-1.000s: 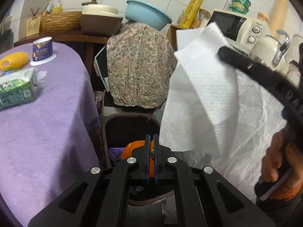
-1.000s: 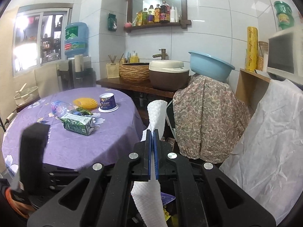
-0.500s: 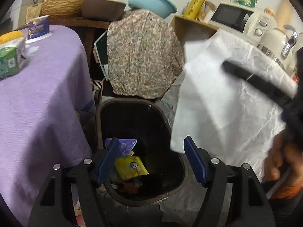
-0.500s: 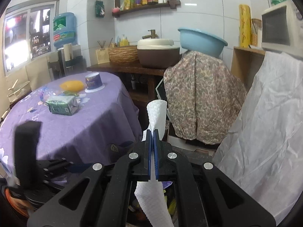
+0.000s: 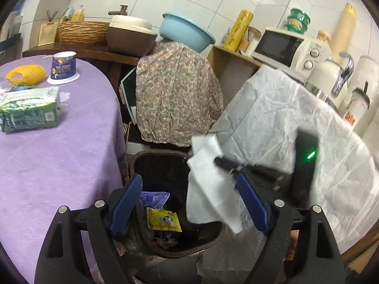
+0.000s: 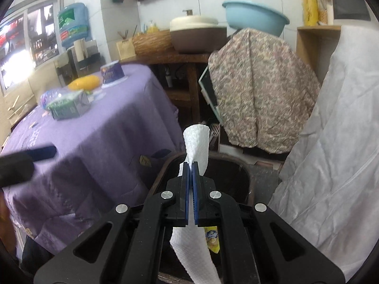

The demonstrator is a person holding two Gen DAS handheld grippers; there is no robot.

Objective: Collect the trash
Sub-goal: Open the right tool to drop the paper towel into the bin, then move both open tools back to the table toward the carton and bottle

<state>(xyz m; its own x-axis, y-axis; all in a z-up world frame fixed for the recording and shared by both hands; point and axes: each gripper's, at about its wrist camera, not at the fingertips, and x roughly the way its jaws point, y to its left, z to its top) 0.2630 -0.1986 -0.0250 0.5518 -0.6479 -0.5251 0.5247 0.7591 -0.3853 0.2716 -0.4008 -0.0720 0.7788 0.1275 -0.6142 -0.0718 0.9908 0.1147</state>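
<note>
Hanging over the bin (image 6: 241, 165), the right tongs (image 6: 191, 165) stay clenched on the towel (image 6: 197, 142), ready to drop it in; the left tongs (image 5: 187, 203) gape empty above the bin's wrappers (image 5: 163, 220).

No text, brand or number is legible: printing on the green tissue pack (image 5: 28, 111), the upturned cup (image 5: 63, 67), the yellow snack wrapper (image 5: 163, 220) and the water jug label (image 6: 71, 24) is too blurred.
</note>
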